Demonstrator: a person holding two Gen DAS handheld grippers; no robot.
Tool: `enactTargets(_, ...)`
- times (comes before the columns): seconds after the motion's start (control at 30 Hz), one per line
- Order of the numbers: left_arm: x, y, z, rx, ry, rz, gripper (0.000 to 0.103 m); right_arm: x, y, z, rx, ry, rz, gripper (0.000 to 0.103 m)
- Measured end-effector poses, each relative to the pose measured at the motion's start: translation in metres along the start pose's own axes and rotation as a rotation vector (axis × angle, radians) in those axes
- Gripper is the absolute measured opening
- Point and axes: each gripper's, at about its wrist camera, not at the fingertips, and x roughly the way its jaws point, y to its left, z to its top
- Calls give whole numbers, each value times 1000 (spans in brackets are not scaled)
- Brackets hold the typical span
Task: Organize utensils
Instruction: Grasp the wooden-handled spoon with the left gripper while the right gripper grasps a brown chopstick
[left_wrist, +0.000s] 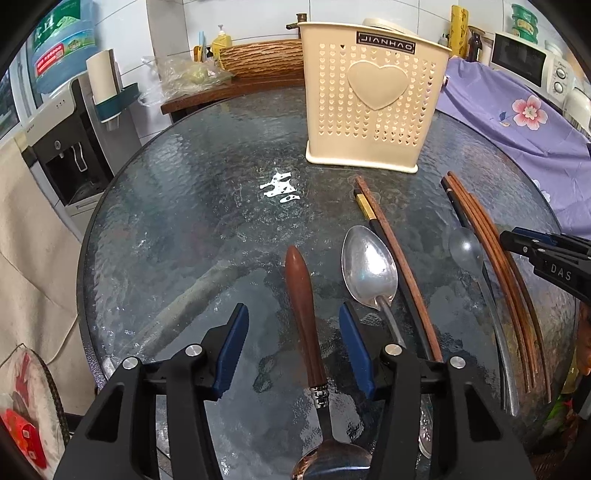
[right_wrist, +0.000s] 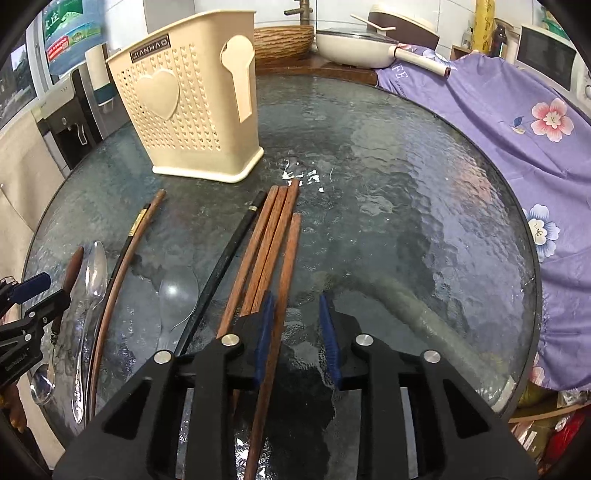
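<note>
Right tool (right_wrist: 297, 321) astride lone chopstick (right_wrist: 283, 295)

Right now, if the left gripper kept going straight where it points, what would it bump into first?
Most likely the wooden-handled spoon, whose handle already lies between the left gripper's open fingers. Under it is the glass table. Depth is hard to judge through this lens.

- I see a round glass table (left_wrist: 184, 206).
- Cream holder (left_wrist: 373, 107) stands upright on it.
- Flat on it: wood-handled spoon (left_wrist: 303, 306), metal spoon (left_wrist: 369, 269), clear spoon (right_wrist: 177, 295), probably plastic, brown chopsticks (right_wrist: 266, 243).
</note>
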Motion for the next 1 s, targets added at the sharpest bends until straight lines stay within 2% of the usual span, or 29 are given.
enactTargets(0.17,7,3,0,-13,26,-2,42,5,4,2,-9,12,-11,20)
enactTargets(0.47,12,2,8,-1,37,9,39,14,5,15,-10,29,-19,19)
enactTargets(0.73,16,0,17,20,63,-16,31,24,1,31,-3,51,-20,18)
enactTargets(0.83,18,1,20,22,73,-33,25,27,2,37,-8,64,-20,15)
enactTargets(0.9,19,2,21,20,73,-28,16,28,4,39,-16,68,-23,12)
enactTargets(1.0,20,3,23,13,76,-25,16,29,7,42,-25,65,-32,8)
